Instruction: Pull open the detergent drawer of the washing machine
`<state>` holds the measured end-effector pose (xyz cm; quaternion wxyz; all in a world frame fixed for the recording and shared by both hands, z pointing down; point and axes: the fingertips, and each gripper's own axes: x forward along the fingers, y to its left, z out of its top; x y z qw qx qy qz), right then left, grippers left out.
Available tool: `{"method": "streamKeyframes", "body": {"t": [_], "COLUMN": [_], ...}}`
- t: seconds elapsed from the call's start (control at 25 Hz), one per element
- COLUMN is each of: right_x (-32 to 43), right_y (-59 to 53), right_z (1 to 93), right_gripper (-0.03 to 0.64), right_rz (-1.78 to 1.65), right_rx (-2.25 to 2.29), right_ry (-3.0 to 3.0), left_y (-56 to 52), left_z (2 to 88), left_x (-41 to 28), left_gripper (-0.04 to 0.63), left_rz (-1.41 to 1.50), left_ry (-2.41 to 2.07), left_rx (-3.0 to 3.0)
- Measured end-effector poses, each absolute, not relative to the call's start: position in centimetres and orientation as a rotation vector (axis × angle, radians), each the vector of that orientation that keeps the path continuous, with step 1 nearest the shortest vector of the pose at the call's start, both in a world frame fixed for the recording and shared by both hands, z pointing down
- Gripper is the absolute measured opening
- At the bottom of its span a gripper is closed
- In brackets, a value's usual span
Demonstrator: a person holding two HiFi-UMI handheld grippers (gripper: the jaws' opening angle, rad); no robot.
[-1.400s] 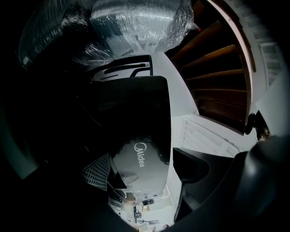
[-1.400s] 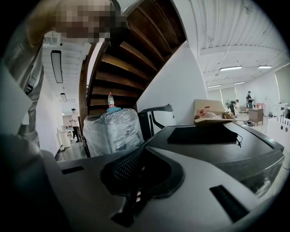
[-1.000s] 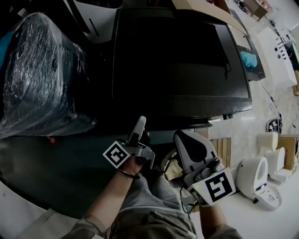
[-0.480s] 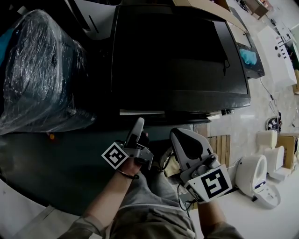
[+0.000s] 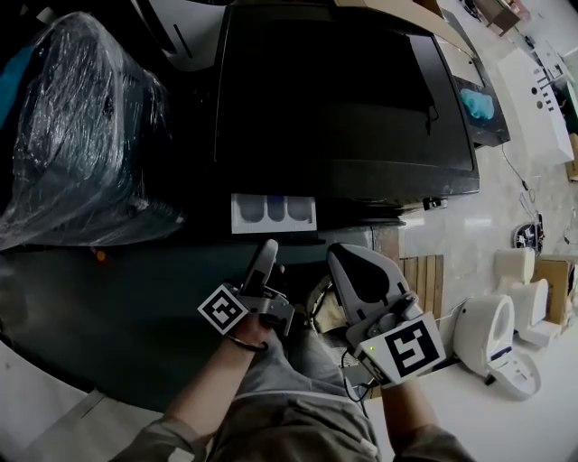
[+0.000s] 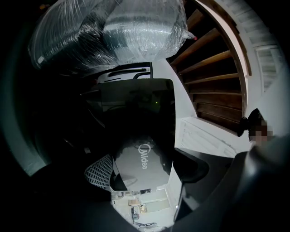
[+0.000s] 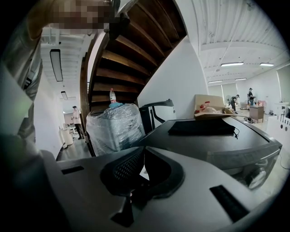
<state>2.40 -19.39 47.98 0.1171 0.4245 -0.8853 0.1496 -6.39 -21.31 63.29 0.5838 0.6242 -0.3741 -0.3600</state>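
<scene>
The washing machine [image 5: 343, 99] is a dark box seen from above. Its white detergent drawer [image 5: 274, 213] sticks out of the front at the left, with three compartments showing. My left gripper [image 5: 267, 248] reaches up to the drawer's front edge. In the left gripper view the grey drawer front [image 6: 142, 161] with its logo sits between the two jaws, gripped. My right gripper [image 5: 354, 271] hangs to the right of the drawer, below the machine's front. Its pads [image 7: 131, 170] meet with nothing between them.
A plastic-wrapped appliance [image 5: 77, 135] stands left of the machine. A black cloth [image 7: 204, 127] lies on the machine's top and a cardboard box [image 5: 397, 18] sits behind it. White toilets [image 5: 492, 334] and a wooden pallet [image 5: 424, 280] are at the right. A wooden staircase [image 6: 217, 68] rises overhead.
The drawer has slid out of the machine toward me, from hidden to a thin strip to its compartments showing. My left gripper drew back with it. The right gripper barely moved.
</scene>
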Motion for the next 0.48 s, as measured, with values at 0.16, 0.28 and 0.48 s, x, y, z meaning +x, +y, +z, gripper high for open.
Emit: {"method": "streamKeyframes", "body": {"t": [0.16,0.28,0.48], "right_x": [2.6,2.6,2.3], "right_y": [-18.7,-17.9,-17.1], "right_z": [47.9,48.2,48.0], "right_gripper": [0.034,0.034,0.034], "right_rz": [0.441,0.455,0.461], "right_rx": [1.243,1.223,1.23], "right_ry": [-2.595,-2.579,-2.565], "left_y": [-20.1,-19.2,-17.7], "left_z": [63.2,63.1,63.1], "left_x": [-6.2,-6.0,-6.1], "left_gripper": [0.426,0.426,0.426], "left_rz": [-0.844,-0.852,-0.858], "left_ry": [-0.881,-0.885,-0.89], "left_rx": [1.46,1.446,1.441]}}
